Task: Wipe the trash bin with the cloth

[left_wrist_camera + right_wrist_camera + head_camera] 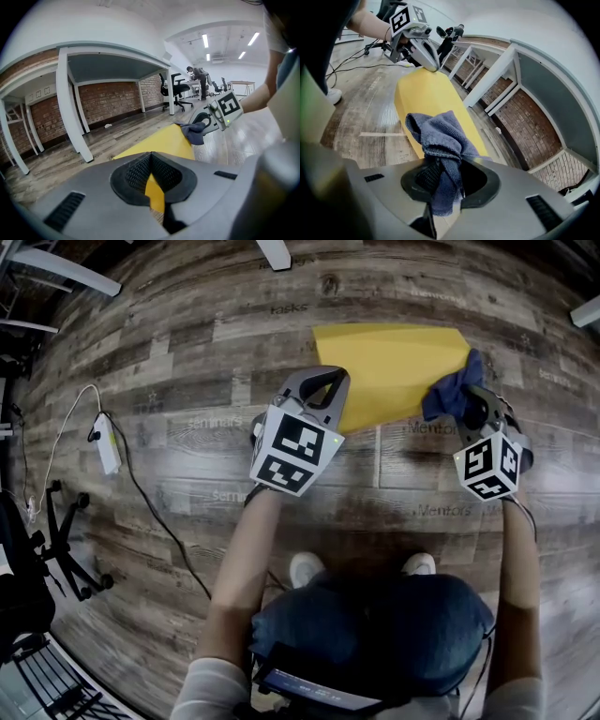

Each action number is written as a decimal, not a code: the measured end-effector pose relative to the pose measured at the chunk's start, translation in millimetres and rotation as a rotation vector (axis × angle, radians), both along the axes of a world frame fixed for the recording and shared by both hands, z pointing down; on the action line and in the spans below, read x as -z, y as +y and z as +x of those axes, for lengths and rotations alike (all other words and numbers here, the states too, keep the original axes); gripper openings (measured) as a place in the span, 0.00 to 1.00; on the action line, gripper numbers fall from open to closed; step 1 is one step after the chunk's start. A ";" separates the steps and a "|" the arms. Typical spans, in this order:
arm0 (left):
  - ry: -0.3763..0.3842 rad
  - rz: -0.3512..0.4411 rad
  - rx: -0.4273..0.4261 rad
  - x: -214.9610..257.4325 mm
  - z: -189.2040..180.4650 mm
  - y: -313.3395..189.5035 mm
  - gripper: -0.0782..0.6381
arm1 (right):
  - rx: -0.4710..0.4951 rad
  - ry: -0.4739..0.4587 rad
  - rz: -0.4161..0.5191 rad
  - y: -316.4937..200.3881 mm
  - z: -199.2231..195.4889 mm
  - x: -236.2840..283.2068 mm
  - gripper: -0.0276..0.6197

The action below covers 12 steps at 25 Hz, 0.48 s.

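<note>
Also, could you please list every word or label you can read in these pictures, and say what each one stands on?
"tasks": floor plank beyond the trash bin.
"seminars": left-hand plank.
"Mentors": near plank, and again on the plank below it.
Other faint floor print is too blurred to read.
The square markers are patterns, not text.

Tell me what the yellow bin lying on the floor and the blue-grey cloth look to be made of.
Yellow bin: probably plastic, with a smooth finish. Its colour is flat and even, with a soft sheen.
Blue-grey cloth: likely microfibre or terry. It shows a fine, fuzzy looped pile and hangs in limp folds.
</note>
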<state>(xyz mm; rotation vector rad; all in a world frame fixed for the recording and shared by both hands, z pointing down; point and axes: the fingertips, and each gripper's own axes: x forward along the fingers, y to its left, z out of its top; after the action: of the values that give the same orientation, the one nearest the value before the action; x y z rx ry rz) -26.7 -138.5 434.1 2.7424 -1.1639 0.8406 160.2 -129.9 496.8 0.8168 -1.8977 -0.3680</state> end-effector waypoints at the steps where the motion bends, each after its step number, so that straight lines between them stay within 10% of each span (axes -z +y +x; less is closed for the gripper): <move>1: 0.000 0.005 0.001 1.1 0.2 0.5 0.11 | -0.008 -0.002 0.001 -0.4 1.1 0.3 0.20; 12: -0.091 -0.025 -0.111 -23.4 18.5 36.4 0.12 | -0.018 0.011 0.006 0.5 -3.8 6.1 0.20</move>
<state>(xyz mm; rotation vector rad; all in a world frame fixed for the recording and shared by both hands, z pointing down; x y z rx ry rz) -8.2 -102.1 457.5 2.7976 -1.0145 0.9954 156.4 -129.4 490.7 0.8337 -1.8784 -0.3672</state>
